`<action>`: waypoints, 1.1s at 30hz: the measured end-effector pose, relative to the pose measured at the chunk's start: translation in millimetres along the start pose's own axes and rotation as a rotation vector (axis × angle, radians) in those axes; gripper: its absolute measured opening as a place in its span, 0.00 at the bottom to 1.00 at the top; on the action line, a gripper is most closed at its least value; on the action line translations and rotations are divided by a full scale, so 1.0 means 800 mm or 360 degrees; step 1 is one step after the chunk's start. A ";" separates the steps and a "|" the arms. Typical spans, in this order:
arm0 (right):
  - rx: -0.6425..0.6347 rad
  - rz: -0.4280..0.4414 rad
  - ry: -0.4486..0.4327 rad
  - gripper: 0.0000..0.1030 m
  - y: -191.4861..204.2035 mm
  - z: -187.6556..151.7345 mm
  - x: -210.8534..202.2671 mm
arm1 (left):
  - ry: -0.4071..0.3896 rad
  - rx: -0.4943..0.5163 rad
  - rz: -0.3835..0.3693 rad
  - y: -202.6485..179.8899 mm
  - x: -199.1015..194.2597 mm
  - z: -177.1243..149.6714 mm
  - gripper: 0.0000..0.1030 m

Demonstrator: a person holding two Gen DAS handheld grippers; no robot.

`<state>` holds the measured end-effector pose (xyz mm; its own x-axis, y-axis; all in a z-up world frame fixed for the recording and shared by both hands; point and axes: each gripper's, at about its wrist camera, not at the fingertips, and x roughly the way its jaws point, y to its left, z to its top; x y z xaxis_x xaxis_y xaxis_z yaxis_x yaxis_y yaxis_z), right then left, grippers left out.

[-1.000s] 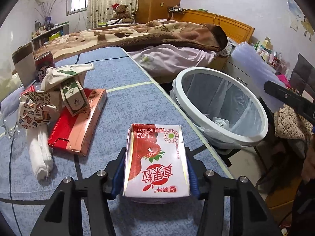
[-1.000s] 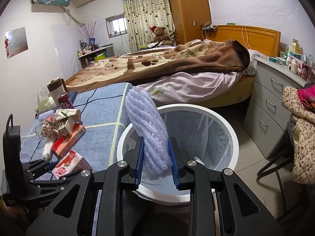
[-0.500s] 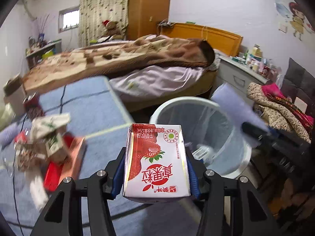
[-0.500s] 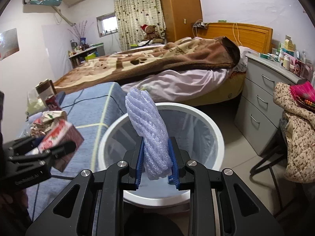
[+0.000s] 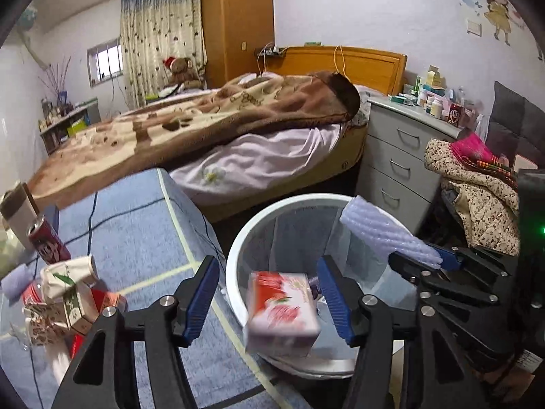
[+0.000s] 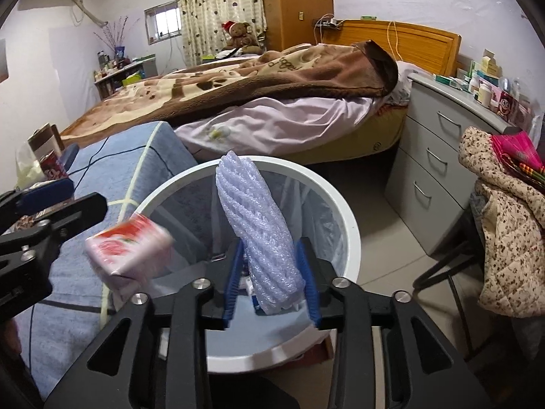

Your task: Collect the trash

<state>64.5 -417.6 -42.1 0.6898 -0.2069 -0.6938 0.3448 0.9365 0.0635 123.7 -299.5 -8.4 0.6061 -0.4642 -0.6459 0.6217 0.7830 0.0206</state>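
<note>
Released since half a second ago, the strawberry milk carton (image 5: 282, 310) has left the left gripper (image 5: 269, 298) and is blurred in mid-air over the white bin (image 5: 238, 255).

Both blue pads of the left gripper now stand wide apart with nothing between them, the carton lying tilted in the gap, clear of both, its long axis roughly crosswise to the fingers and its printed face up; in the right wrist view the carton (image 6: 129, 247) hangs at the bin's (image 6: 347, 218) near-left rim, one corner dipped. The right gripper (image 6: 270, 274) stays closed on the foam net sleeve (image 6: 259, 235), whose long axis runs upright along the fingers, top leaning slightly left, above the bin's opening. More trash (image 5: 64, 293) sits on the blue table (image 5: 143, 225) to the left.
</note>
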 end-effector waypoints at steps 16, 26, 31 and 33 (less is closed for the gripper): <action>0.0025 0.0053 -0.0111 0.59 0.005 -0.001 -0.031 | -0.0034 -0.0174 0.0097 0.028 -0.018 -0.005 0.73; 0.0043 0.0081 -0.0146 0.59 0.014 0.000 -0.043 | -0.0096 -0.0175 0.0130 0.032 -0.050 -0.019 0.73; 0.0042 0.0085 -0.0161 0.59 0.016 -0.001 -0.047 | -0.0097 -0.0164 0.0116 0.029 -0.058 -0.023 0.73; 0.0045 0.0085 -0.0164 0.59 0.016 -0.001 -0.048 | -0.0098 -0.0162 0.0118 0.028 -0.061 -0.025 0.73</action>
<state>41.9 -397.7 -15.0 0.7689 -0.1864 -0.6115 0.3227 0.9389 0.1197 98.4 -251.4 8.4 0.6798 -0.4257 -0.5972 0.5226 0.8525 -0.0128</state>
